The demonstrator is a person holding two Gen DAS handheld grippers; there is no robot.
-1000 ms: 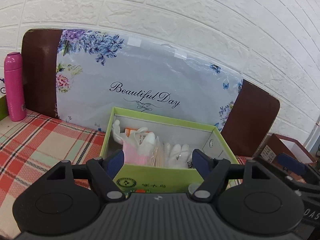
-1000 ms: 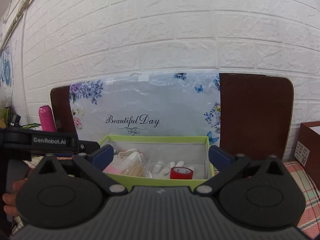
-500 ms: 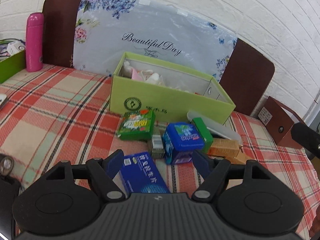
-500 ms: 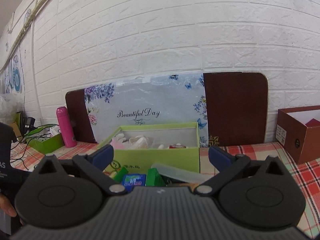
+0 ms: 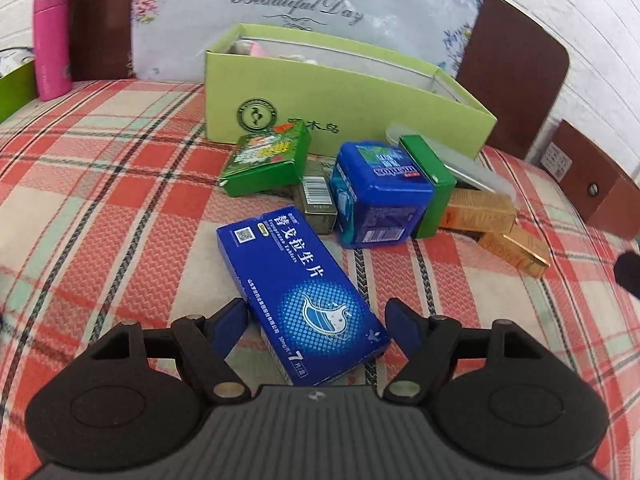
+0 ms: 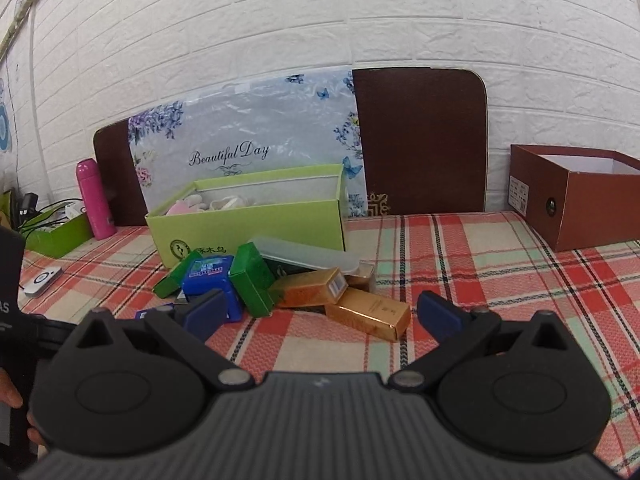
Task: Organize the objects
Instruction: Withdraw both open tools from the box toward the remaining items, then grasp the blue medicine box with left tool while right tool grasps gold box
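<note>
Bare plaid tablecloth (image 6: 460,280) right of box pile, brown box (image 6: 592,208) at edge.

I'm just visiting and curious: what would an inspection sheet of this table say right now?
Surface: checked tablecloth, wholly covering.
Job's things: open green box holding white and pink items; flat blue box, blue tub, green packs, gold boxes piled before it.
Clutter: pink bottle, brown box.
Grippers: left gripper open around the flat blue box; right gripper open, empty.
Cables: some by the far green tray.
Surroundings: white brick wall.
</note>
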